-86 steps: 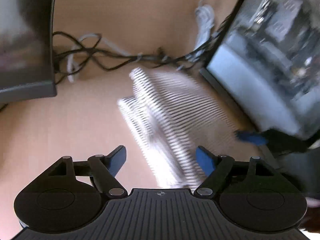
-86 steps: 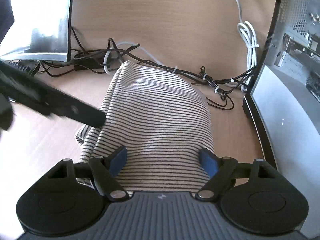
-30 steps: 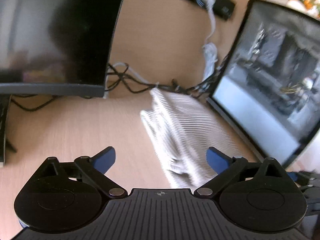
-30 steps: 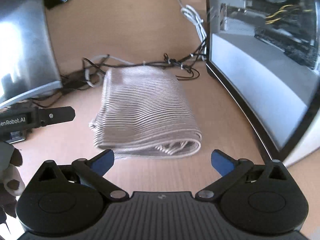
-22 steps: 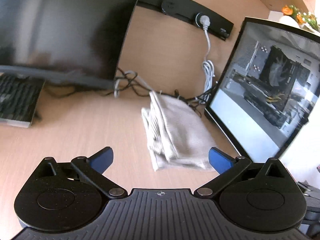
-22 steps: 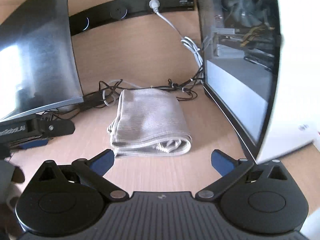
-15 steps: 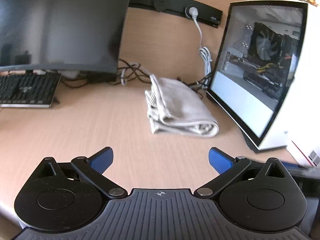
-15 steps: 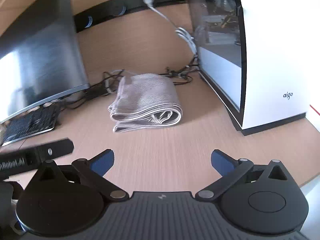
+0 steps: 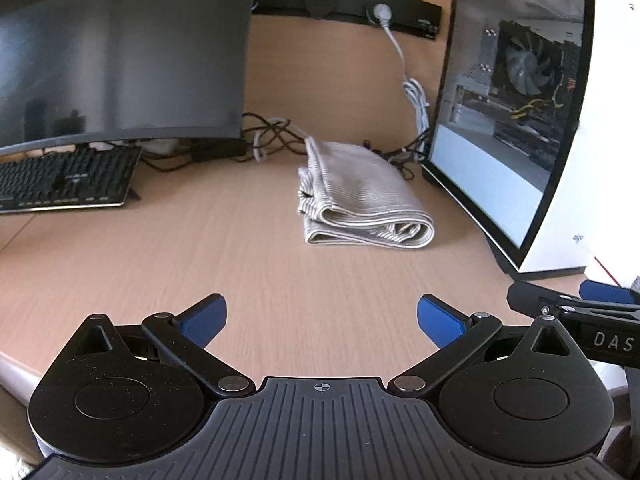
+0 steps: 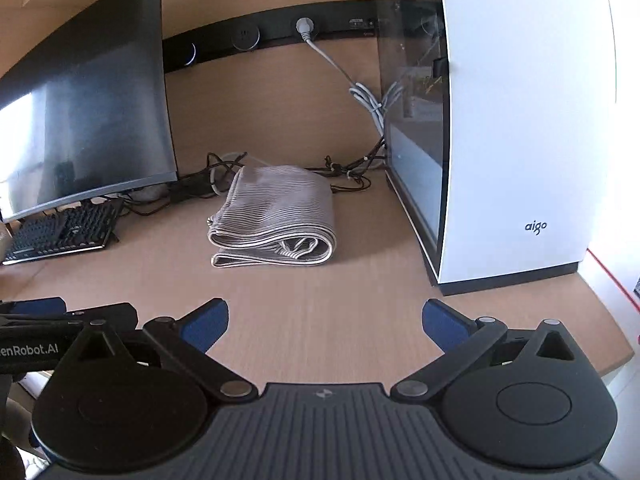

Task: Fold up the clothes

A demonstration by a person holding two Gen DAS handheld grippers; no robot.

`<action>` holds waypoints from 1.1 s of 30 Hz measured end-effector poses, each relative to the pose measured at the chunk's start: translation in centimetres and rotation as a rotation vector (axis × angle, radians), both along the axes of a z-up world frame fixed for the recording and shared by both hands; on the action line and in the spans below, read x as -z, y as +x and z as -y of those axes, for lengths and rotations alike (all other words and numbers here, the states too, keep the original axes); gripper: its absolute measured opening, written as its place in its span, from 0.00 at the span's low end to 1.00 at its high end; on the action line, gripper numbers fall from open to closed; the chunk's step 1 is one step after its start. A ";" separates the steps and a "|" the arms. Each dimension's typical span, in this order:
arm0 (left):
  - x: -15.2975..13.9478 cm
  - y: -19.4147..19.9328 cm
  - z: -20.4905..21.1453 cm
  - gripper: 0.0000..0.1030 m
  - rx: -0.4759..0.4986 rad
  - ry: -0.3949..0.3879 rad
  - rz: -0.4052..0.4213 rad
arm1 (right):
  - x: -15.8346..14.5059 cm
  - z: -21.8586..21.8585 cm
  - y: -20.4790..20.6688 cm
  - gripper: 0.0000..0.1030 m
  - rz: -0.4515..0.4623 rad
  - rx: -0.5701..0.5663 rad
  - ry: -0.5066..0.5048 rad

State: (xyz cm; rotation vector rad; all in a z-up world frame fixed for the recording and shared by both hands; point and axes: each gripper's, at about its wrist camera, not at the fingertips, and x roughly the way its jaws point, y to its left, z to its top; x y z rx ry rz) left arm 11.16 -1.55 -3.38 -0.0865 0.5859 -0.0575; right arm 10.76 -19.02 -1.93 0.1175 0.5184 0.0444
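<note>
A striped grey-and-white garment [image 9: 360,196] lies folded in a compact stack on the wooden desk [image 9: 200,248], between the monitor and the PC case; it also shows in the right wrist view [image 10: 276,216]. My left gripper [image 9: 320,318] is open and empty, held back near the desk's front edge, well away from the garment. My right gripper [image 10: 325,320] is open and empty too, also far back from it. The right gripper shows at the right edge of the left wrist view [image 9: 576,312], and the left gripper at the left edge of the right wrist view [image 10: 60,320].
A curved dark monitor [image 9: 120,52] and a keyboard [image 9: 64,180] stand at the left. A white PC case with a glass side [image 9: 520,120] stands at the right. Tangled cables [image 9: 272,136] and a power strip [image 9: 348,12] lie behind the garment.
Both grippers have pulled back and up from the folded garment toward the desk's front edge. The garment stays folded where it was released.
</note>
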 end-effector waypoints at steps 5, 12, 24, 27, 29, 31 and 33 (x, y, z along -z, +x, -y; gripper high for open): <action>0.0 -0.6 0.5 1.00 -0.013 -0.002 0.004 | 0.2 -0.1 -0.1 1.00 0.004 -0.027 -0.009; -0.2 -0.8 1.2 1.00 -0.005 0.009 0.022 | 0.1 0.4 -0.3 1.00 0.019 -0.026 -0.008; -0.3 -0.7 1.2 1.00 -0.012 0.007 0.005 | 0.1 0.3 -0.7 1.00 0.032 -0.019 -0.023; -0.2 -0.8 1.0 1.00 -0.012 0.003 0.000 | 0.1 0.1 -0.7 1.00 0.032 -0.022 -0.024; -0.3 -0.9 0.9 1.00 -0.014 -0.001 -0.001 | 0.0 0.0 -0.8 1.00 0.035 -0.025 -0.028; -0.3 -1.1 0.8 1.00 -0.017 -0.001 0.002 | 0.0 -0.2 -0.8 1.00 0.038 -0.028 -0.030; -0.4 -1.2 0.8 1.00 -0.022 0.004 0.004 | -0.1 -0.3 -0.8 1.00 0.038 -0.031 -0.031</action>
